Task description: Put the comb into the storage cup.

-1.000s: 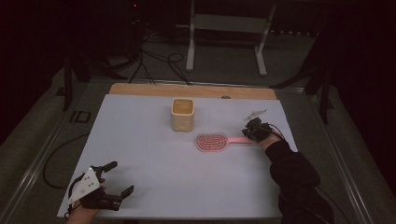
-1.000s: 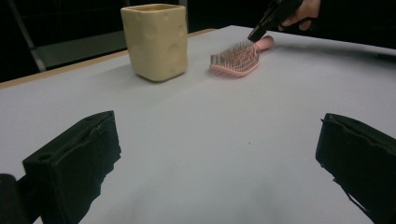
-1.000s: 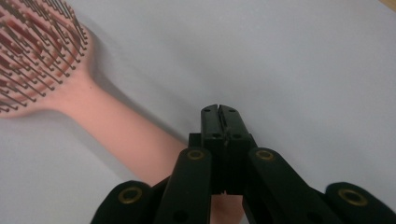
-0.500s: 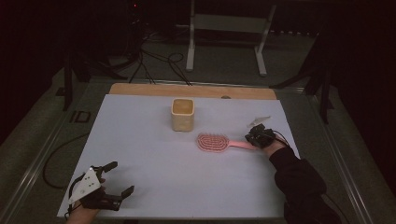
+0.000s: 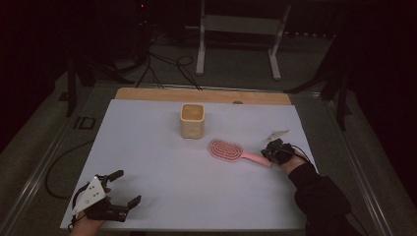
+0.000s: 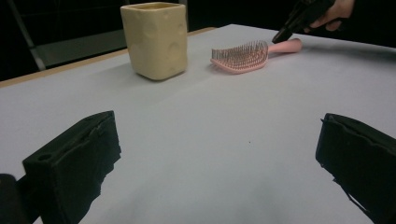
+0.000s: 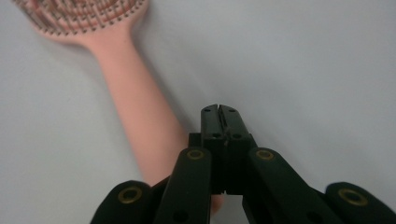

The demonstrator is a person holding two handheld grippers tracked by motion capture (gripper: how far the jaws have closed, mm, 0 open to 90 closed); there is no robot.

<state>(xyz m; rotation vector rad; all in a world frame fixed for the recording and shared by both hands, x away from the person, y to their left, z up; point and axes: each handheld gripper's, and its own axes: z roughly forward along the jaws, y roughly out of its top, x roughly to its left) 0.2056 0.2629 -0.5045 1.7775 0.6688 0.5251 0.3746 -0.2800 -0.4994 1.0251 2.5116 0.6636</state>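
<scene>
A pink hairbrush (image 5: 226, 149) lies bristles up on the white table cover, right of centre, with its handle pointing at my right gripper (image 5: 269, 153). That gripper is shut with nothing between its jaws. In the right gripper view its closed tip (image 7: 218, 112) sits just beside the handle of the hairbrush (image 7: 140, 107), which runs under the gripper body. A cream square cup (image 5: 192, 120) stands upright behind the brush. My left gripper (image 5: 129, 187) rests open at the front left corner. Its own view shows the gripper (image 6: 215, 158) over bare cover, facing the cup (image 6: 156, 39) and hairbrush (image 6: 240, 56).
The white cover (image 5: 162, 162) spans the table, with a wooden strip (image 5: 196, 94) along its far edge. Beyond it stand a metal frame's legs (image 5: 200, 49) and cables (image 5: 167, 64) on the dark floor. A dark sleeve (image 5: 319, 196) comes in from the front right.
My right gripper has moved toward the near edge at the brush handle. The handle end has swung nearer with it, while the brush head stayed put. The left gripper has not moved.
</scene>
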